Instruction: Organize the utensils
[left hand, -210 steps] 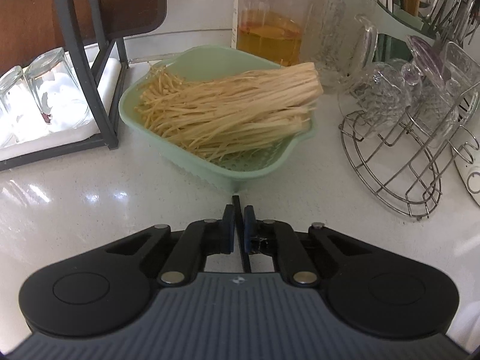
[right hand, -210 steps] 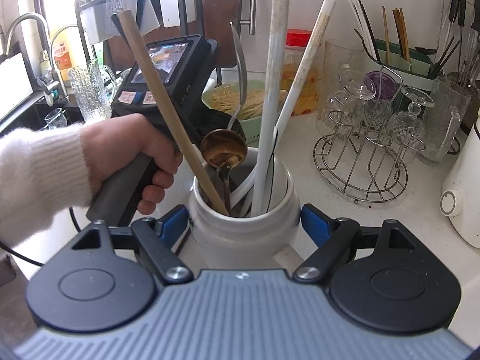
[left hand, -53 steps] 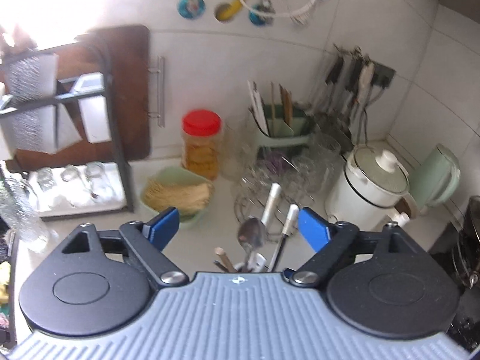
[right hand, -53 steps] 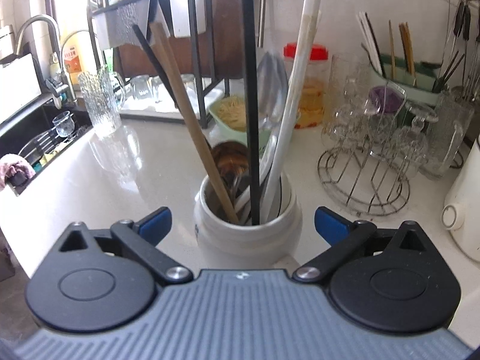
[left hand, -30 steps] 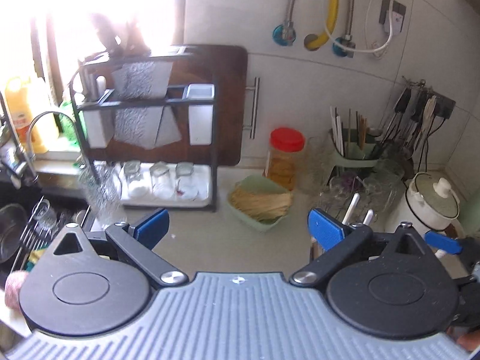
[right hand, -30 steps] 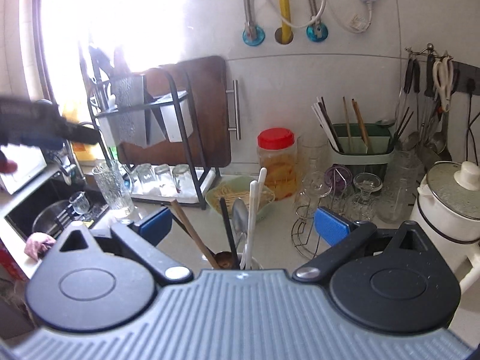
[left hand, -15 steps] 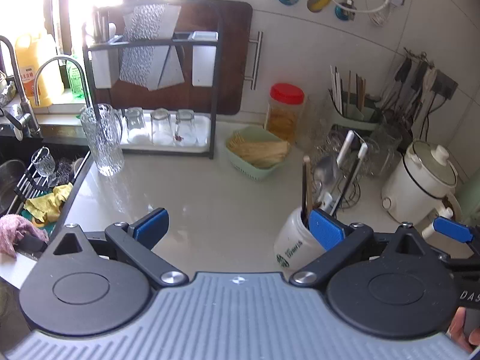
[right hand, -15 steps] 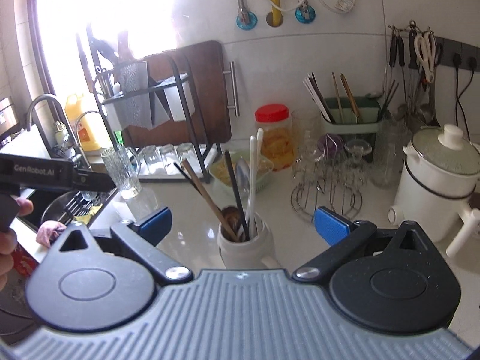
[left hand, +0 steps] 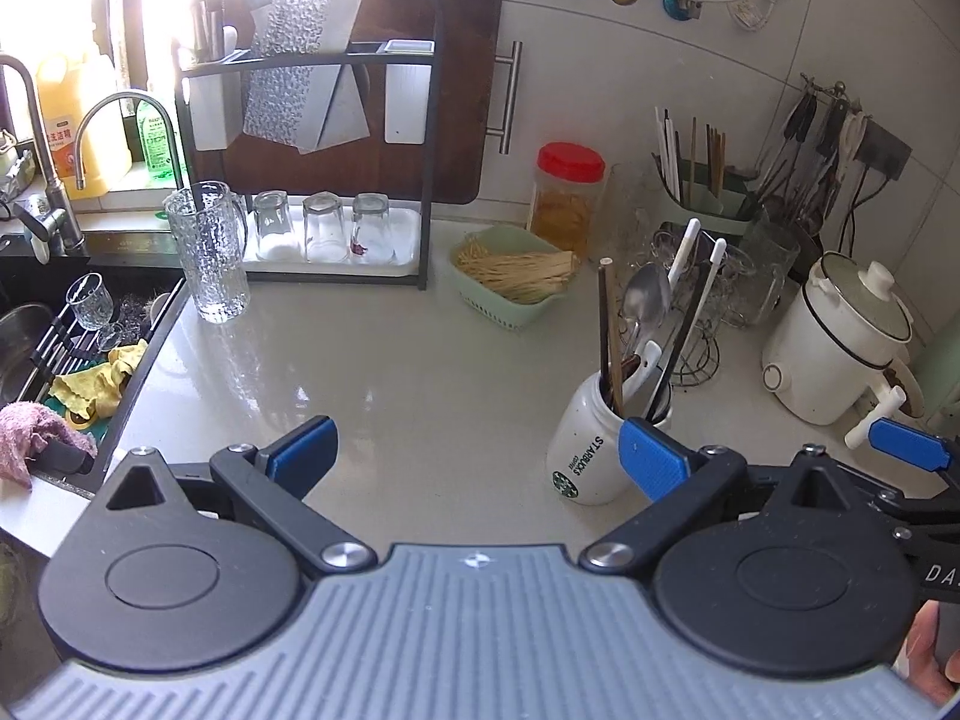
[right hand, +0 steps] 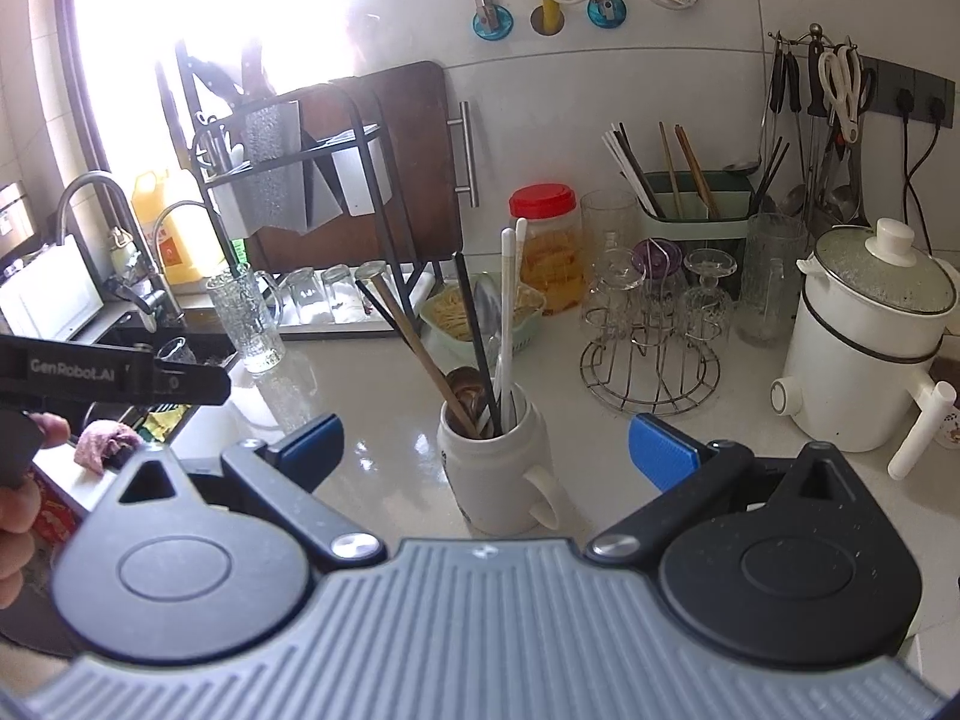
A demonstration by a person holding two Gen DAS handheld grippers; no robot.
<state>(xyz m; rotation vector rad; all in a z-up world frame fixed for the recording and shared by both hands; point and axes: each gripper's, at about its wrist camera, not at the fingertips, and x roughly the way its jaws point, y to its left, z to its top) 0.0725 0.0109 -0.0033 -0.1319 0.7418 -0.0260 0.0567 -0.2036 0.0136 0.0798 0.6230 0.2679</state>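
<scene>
Now both grippers empty, left gripper (left hand: 474, 450) and right gripper (right hand: 486, 441) fingers spread wide, held above the tabletop (left hand: 390, 372); utensils (right hand: 480, 354) stand in white mug (right hand: 498, 480); looks finished or between picks, next would need lowering onto one handle

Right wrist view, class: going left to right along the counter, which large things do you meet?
Glass pitcher → white mug of utensils → wire glass rack → white pot with a lid.
</scene>
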